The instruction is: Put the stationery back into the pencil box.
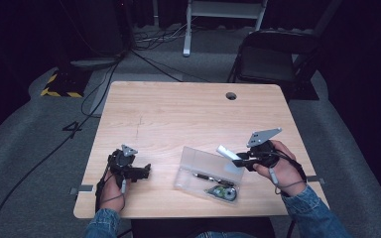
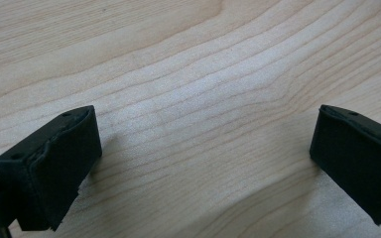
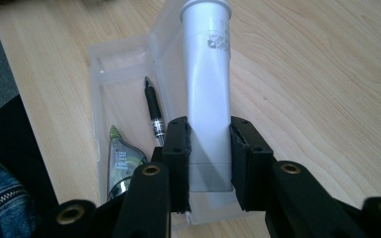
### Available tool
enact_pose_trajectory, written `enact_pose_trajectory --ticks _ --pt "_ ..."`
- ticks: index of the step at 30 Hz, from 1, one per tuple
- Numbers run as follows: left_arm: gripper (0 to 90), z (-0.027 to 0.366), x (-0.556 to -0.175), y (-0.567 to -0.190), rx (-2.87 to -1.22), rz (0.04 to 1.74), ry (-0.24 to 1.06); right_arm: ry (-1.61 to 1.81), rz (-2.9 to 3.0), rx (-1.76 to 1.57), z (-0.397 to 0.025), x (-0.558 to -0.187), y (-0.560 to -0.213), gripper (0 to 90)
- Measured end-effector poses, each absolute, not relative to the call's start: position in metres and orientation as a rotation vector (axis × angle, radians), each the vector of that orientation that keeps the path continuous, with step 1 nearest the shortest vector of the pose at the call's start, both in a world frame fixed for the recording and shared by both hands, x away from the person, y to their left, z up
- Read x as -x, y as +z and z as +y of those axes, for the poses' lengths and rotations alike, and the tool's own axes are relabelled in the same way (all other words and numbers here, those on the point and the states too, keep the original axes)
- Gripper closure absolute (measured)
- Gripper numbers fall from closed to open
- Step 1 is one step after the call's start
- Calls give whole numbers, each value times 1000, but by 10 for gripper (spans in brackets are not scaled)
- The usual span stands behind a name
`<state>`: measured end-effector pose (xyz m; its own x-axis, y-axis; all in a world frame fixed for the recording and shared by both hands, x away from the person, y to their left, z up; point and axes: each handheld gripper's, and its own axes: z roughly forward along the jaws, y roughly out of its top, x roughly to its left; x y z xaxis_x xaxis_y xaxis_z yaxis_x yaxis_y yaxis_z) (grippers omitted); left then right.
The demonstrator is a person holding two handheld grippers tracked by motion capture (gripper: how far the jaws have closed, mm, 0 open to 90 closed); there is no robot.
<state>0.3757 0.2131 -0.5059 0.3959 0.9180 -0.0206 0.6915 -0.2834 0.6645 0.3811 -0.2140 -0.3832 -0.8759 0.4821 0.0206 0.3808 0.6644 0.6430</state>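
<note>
White tube [image 3: 208,84], print unreadable, pinched in right gripper [image 3: 209,158]; left gripper [image 2: 203,148] spread

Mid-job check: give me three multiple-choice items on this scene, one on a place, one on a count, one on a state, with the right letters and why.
1. Where does the black pen lie?
A. inside the open clear case
B. on the chair
C. between the left jaws

2. How many items lie in the case?
A. none
B. two
C. five

3. What state is the left hand-held gripper in?
A. shut on the pen
B. shut on the white tube
C. open over the bare table

Answers:
1. A: the right gripper view shows the pen in the case's tray.
2. B: the pen and a green-and-clear tape dispenser lie there.
3. C: its jaws stand wide apart with only wood between, while the right hand-held gripper clamps the white tube.
</note>
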Motion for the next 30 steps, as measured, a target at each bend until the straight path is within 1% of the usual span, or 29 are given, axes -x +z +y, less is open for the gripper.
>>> enact_pose_trajectory --ticks 18,30 --pt "0 213 -375 -506 -2054 1381 494 981 2821 -556 -180 -379 -389 717" --pt "0 213 -375 -506 -2055 1381 494 946 2891 -449 -159 -370 -405 717"
